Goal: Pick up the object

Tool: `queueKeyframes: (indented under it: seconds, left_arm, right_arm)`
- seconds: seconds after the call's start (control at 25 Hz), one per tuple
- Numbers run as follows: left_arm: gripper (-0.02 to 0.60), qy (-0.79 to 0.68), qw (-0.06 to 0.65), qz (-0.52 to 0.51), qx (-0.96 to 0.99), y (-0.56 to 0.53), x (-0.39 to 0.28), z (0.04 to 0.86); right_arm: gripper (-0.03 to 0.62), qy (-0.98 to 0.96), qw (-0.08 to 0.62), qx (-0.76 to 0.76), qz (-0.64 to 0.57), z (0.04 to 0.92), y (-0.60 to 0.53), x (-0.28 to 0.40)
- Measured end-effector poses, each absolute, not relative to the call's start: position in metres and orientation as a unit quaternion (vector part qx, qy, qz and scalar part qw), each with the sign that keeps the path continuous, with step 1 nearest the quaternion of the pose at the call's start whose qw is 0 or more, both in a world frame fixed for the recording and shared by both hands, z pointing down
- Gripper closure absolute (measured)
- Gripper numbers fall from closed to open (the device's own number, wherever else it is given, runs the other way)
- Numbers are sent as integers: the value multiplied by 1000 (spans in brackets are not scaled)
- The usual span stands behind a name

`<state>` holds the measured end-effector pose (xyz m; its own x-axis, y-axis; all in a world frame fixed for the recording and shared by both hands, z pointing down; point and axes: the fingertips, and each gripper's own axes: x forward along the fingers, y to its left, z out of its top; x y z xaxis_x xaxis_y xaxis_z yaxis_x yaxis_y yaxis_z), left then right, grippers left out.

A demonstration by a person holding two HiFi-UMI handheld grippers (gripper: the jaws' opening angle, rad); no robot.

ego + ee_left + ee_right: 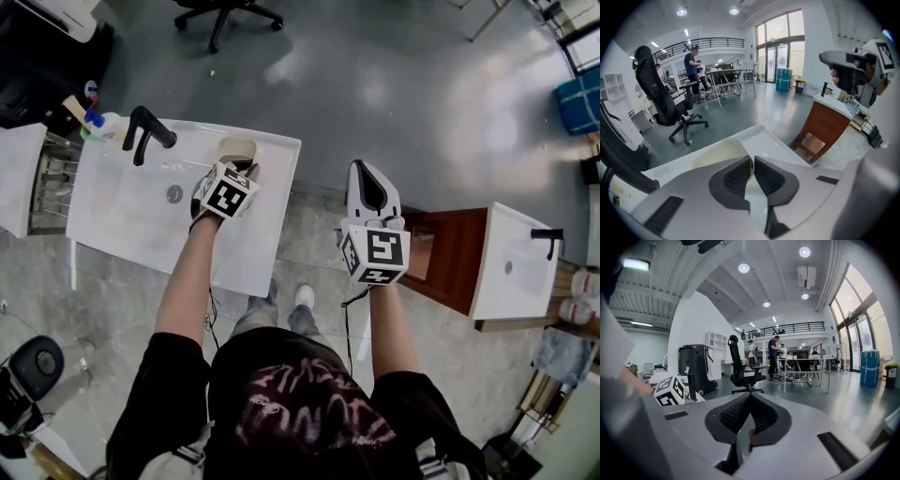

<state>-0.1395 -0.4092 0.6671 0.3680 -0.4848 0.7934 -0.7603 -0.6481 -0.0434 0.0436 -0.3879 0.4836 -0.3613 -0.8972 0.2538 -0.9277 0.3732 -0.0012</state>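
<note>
In the head view, the left gripper reached over the far right corner of the white basin, where the cream object sat. In the left gripper view, its pads pinched only that object's thin wall, a shallow bite that might slip or buckle the wall on lifting. In the right gripper view, the right gripper was closed on nothing, well off right.
</note>
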Motion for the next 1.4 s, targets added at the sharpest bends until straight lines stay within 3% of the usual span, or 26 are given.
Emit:
queueKeyframes:
  seconds: [1.4]
  left_arm:
    - [543,-552,70,146,818,-318,-134,421]
  right_arm:
    - [579,-864,50,499,35,405,-331,13]
